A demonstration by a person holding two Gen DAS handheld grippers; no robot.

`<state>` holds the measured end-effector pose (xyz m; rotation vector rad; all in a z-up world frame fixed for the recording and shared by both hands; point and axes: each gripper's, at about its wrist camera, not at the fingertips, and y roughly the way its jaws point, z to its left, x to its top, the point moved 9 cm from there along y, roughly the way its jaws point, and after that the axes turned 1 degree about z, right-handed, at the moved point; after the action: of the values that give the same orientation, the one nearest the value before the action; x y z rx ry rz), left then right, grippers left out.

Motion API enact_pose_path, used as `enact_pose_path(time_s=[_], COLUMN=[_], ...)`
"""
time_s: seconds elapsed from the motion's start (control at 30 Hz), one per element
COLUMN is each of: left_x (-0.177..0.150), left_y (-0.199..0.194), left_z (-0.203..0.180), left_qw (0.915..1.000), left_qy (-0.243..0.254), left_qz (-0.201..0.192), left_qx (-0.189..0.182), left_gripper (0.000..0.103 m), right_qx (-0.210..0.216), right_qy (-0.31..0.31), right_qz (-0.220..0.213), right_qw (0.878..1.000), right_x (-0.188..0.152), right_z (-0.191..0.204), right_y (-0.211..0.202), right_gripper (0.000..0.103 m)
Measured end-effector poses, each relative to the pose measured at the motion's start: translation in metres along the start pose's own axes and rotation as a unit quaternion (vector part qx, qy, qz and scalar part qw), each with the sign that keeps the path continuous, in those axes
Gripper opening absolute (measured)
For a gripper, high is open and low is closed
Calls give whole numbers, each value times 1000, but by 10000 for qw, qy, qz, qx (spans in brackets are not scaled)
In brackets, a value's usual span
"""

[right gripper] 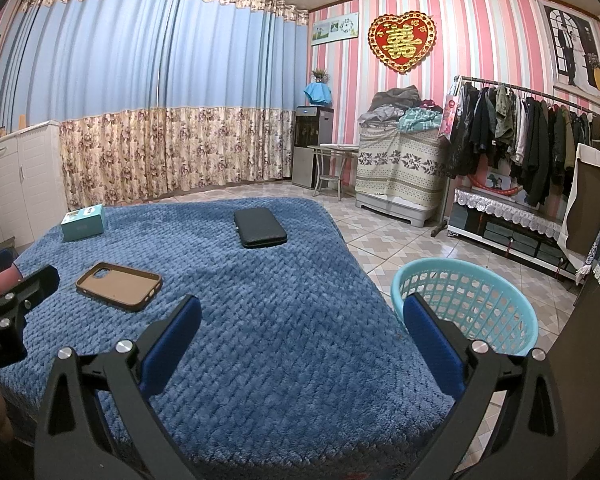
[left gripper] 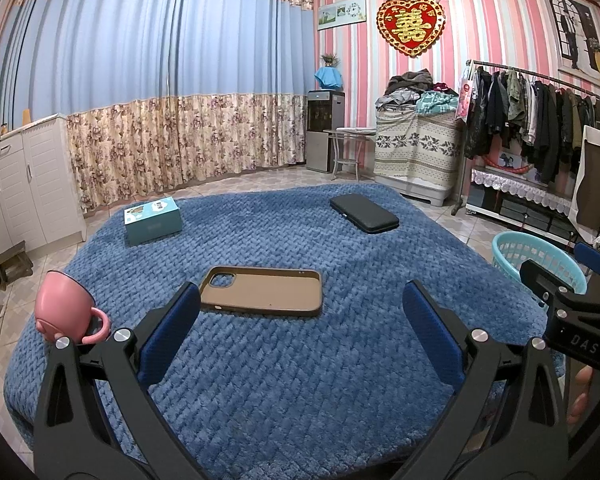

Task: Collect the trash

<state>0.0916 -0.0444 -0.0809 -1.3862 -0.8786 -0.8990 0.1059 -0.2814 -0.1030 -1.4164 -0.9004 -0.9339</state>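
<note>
Midway across blue blanket, near left gripper: brown phone case, judged light, thin, flexible; best pinched across long rim. Both grippers' jaws spread wide, empty; basket beside right gripper.

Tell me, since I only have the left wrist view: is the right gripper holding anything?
Observer: No. The right gripper is open, with nothing between its fingers.
Operator: That gripper hides half the basket for me. Is anything in it?
Observer: In the right wrist view, the turquoise basket shows only bare mesh inside. One finger hides its near bottom.
Operator: Where does it stand?
Observer: On the tiled floor, beside the blue blanket. I cannot tell whether they touch. The brown phone case lies far across the blanket from it.
</note>
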Motion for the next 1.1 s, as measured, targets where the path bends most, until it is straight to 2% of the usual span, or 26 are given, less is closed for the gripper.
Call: enact_pose_path(time_s=[1.1], left_x=[1], left_y=[0], left_z=[-1], left_qw=[10000], left_qy=[-20], left_qz=[13], left_qx=[-25], left_gripper=[98], right_qx=[-1], right_qy=[-2], right_qz=[-6], right_qw=[10000], right_x=[-1], right_z=[0], right_y=[0], right_gripper=[99])
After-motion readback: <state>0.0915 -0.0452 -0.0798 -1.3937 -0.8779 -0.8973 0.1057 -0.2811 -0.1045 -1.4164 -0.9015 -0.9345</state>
